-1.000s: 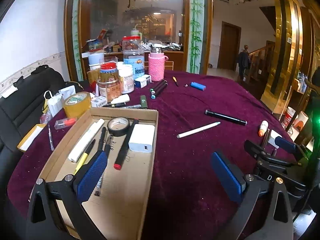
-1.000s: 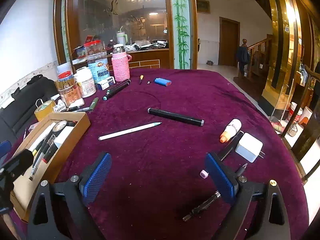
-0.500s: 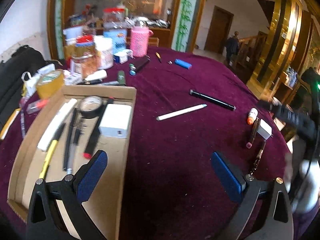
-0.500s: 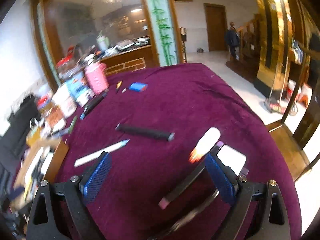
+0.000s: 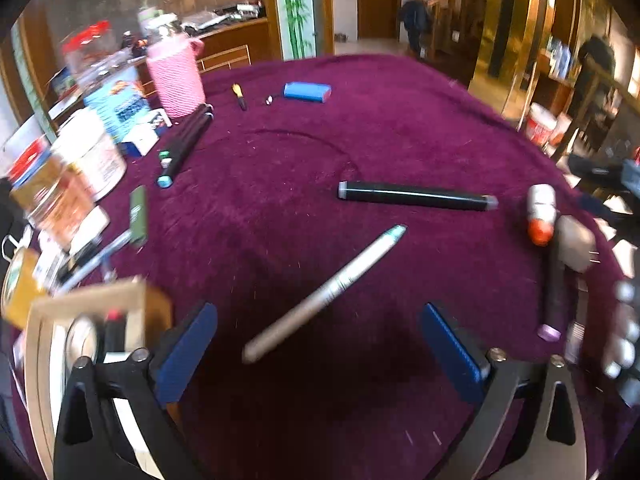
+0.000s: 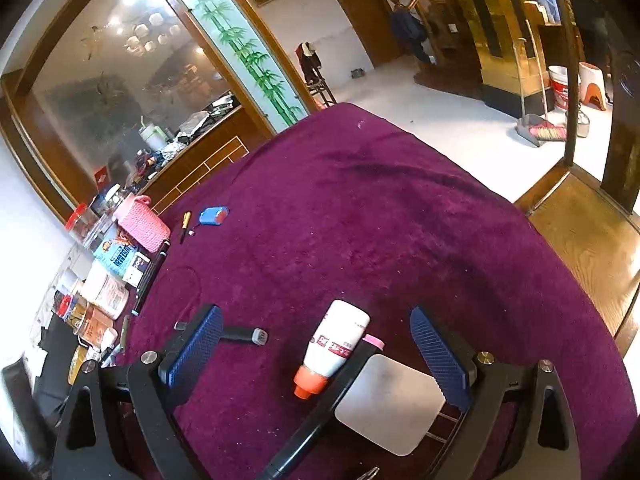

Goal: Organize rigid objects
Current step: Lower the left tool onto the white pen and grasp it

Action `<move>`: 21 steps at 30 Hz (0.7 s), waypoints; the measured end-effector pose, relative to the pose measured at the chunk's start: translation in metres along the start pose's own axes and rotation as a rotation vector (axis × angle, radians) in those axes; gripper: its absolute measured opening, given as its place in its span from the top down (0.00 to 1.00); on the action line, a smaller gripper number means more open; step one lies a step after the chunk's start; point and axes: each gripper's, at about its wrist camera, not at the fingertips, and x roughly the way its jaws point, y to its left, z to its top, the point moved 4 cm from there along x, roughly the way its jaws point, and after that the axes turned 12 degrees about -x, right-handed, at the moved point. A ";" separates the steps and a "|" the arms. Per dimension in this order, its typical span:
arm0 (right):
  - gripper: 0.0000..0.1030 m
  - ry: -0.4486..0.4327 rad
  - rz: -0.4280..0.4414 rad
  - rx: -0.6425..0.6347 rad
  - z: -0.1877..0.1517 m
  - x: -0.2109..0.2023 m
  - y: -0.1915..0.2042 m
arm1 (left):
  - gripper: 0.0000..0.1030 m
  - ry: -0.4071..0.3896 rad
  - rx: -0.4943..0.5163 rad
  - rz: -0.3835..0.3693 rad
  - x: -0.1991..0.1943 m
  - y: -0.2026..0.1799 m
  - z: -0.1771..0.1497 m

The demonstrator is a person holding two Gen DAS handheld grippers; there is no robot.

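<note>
No lettering on anything here reads clearly.

A round desk (image 6: 400, 208) draped in plum velvet stands on a pale floor (image 6: 452, 120). Behind it a wood-framed glass partition (image 6: 120, 92) reflects ceiling lights, beside a panel painted with bamboo (image 6: 244, 52). White walls, a brown door (image 6: 360, 16) and gold-toned cabinets (image 6: 504, 32) close the room.

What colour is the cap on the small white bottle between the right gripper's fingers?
Orange cap on the white bottle; clearest in the right wrist view.
</note>
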 end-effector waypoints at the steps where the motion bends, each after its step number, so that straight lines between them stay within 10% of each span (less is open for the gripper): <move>1: 0.06 0.004 -0.003 -0.001 0.000 0.001 0.000 | 0.15 0.020 0.011 0.008 0.011 -0.001 0.003; 3: 0.06 0.011 0.000 -0.008 0.000 0.002 0.001 | 0.31 0.073 0.034 0.005 0.032 -0.004 0.005; 5: 0.06 0.017 0.006 -0.019 0.000 0.003 0.003 | 0.68 0.089 0.019 -0.057 0.032 -0.006 0.005; 8: 0.06 0.026 0.007 -0.042 -0.001 0.006 0.008 | 0.91 0.086 0.075 -0.030 0.023 -0.016 -0.003; 21: 0.06 0.078 -0.004 -0.079 -0.010 0.018 0.013 | 0.89 0.038 0.032 -0.006 -0.013 -0.021 -0.056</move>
